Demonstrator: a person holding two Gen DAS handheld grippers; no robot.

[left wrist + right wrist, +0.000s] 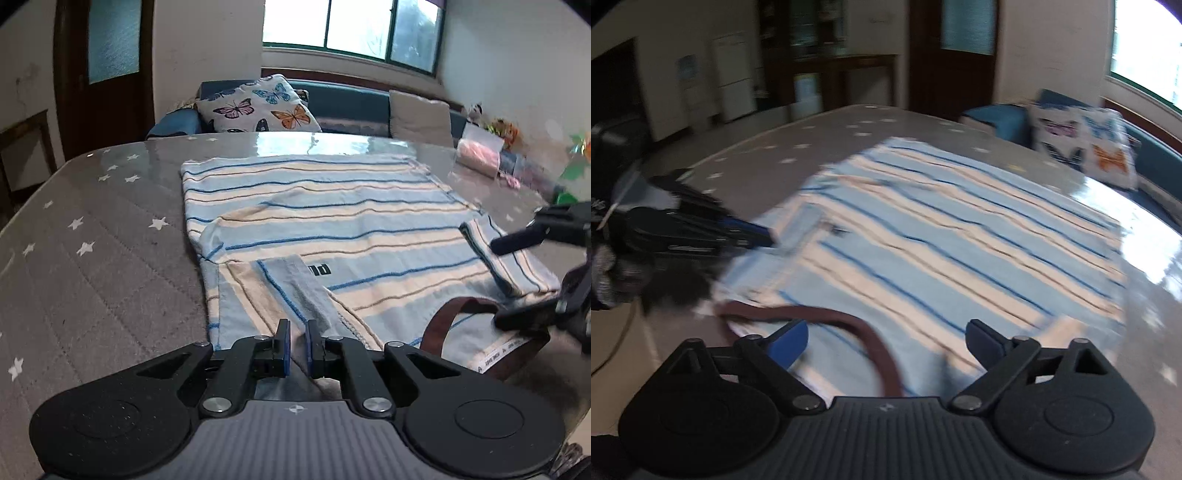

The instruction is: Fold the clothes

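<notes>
shirt: a striped shirt (332, 229) in pale blue, cream and thin dark blue lines lies spread flat on the desk (92, 229), its brown collar (439, 325) at the near edge.
sleeve, left side: 1 sleeve (291, 288) is folded in over the body of the shirt, and its end runs back to the left tongs.
sleeve, right side: the other sleeve (506, 258) is folded in over the shirt on the right, just beside the right tongs.
left tongs: the left tongs (297, 345) are nearly closed, with only a narrow gap, and the end of the folded sleeve is pinched between the 2 blue pads.
right tongs: the right tongs (886, 343) are spread wide and grip nothing; they hang just above the collar area of the shirt. this view is blurred.
desk: grey cover with white stars under a shiny clear sheet that reflects the window.
behind the desk: a blue sofa (347, 103) with a butterfly cushion (258, 105) and a plain beige cushion (419, 112).
room: a window (351, 29) above the sofa, and a dark wooden door (103, 66) to the left.
</notes>
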